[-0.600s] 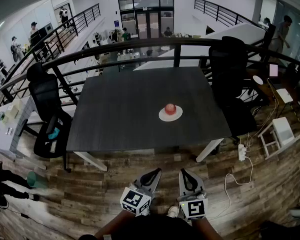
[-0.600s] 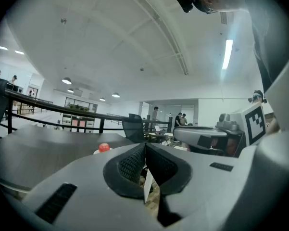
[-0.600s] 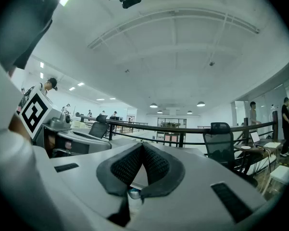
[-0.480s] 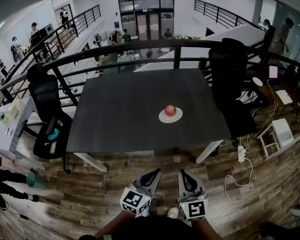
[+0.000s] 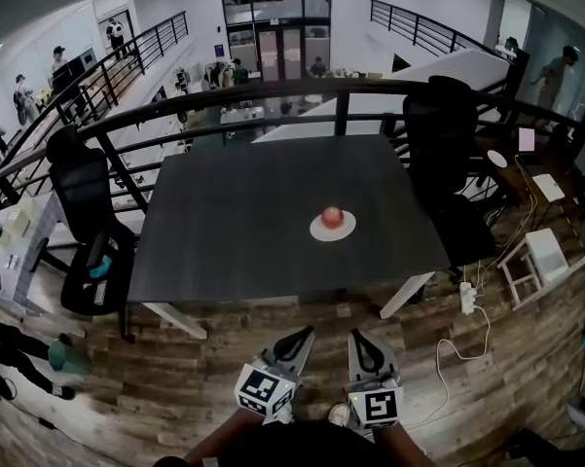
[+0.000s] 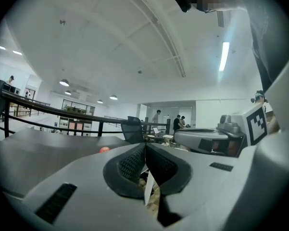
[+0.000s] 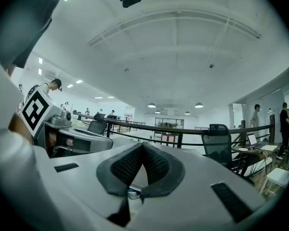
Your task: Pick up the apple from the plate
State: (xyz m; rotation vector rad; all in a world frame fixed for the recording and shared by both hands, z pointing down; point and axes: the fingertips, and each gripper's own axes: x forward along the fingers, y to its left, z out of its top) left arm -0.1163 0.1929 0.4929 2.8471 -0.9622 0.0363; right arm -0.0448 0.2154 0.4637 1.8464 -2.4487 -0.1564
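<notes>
A red apple (image 5: 332, 216) sits on a small white plate (image 5: 332, 228) right of centre on the dark table (image 5: 273, 222). Both grippers hang low over the wooden floor, well short of the table's near edge. My left gripper (image 5: 303, 336) is shut, its black pads touching with nothing between them. My right gripper (image 5: 359, 337) is shut too, also empty. In the left gripper view the left gripper (image 6: 145, 148) points level and the apple (image 6: 104, 149) shows as a small red spot on the table beyond. The right gripper view shows the right gripper (image 7: 142, 148) with pads together.
Black office chairs stand at the table's left (image 5: 83, 212) and far right (image 5: 448, 154). A black railing (image 5: 273, 95) runs behind the table. A white stool (image 5: 535, 261) and a power strip with cables (image 5: 467, 298) lie on the floor to the right. People stand in the distance.
The head view has shifted slightly; the table and apple sit a little higher in the picture. Both grippers keep their place and stay shut.
</notes>
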